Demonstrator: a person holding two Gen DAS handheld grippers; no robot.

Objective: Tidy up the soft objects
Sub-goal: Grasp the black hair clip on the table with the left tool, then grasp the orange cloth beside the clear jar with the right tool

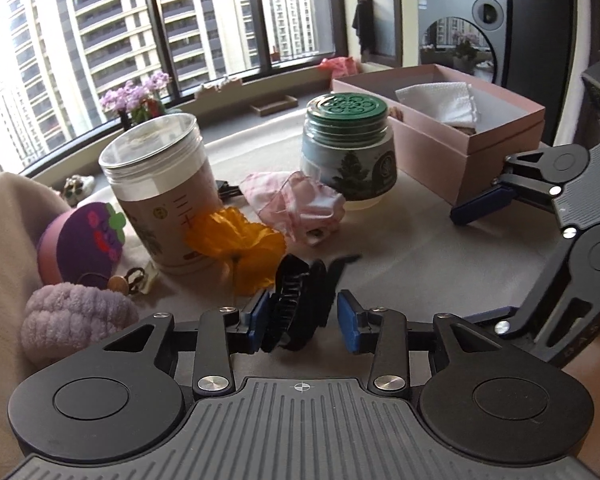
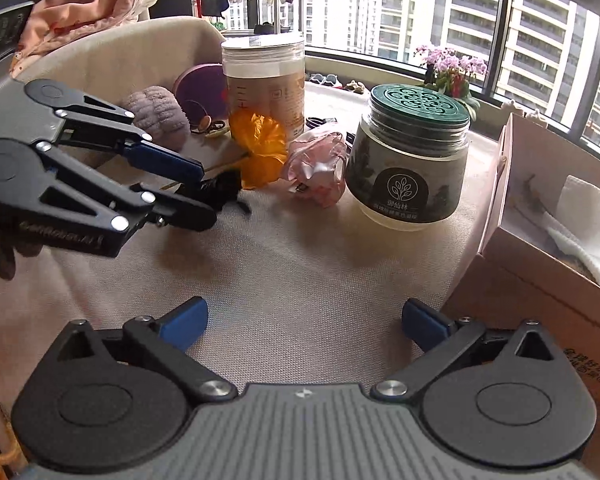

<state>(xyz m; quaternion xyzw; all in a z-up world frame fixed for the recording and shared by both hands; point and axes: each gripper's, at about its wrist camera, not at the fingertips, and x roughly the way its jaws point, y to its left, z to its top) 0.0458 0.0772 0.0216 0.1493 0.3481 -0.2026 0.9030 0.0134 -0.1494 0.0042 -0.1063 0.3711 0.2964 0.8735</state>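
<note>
Left wrist view: the left claw (image 1: 303, 318) stands partly spread around a black hair clip (image 1: 296, 308), its right pad clear of it, low over the desk (image 1: 400, 256), while the right claw (image 2: 303, 322) waits spread wide and empty beside the pink box (image 2: 540, 264), likely the drop-off.

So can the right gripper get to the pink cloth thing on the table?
Probably yes. The right gripper is wide open and empty, with bare table between it and the pink cloth. The green-lidded jar stands close beside it.

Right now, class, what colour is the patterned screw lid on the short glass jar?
Dark green patterned screw lid, clearest in the left wrist view.
</note>
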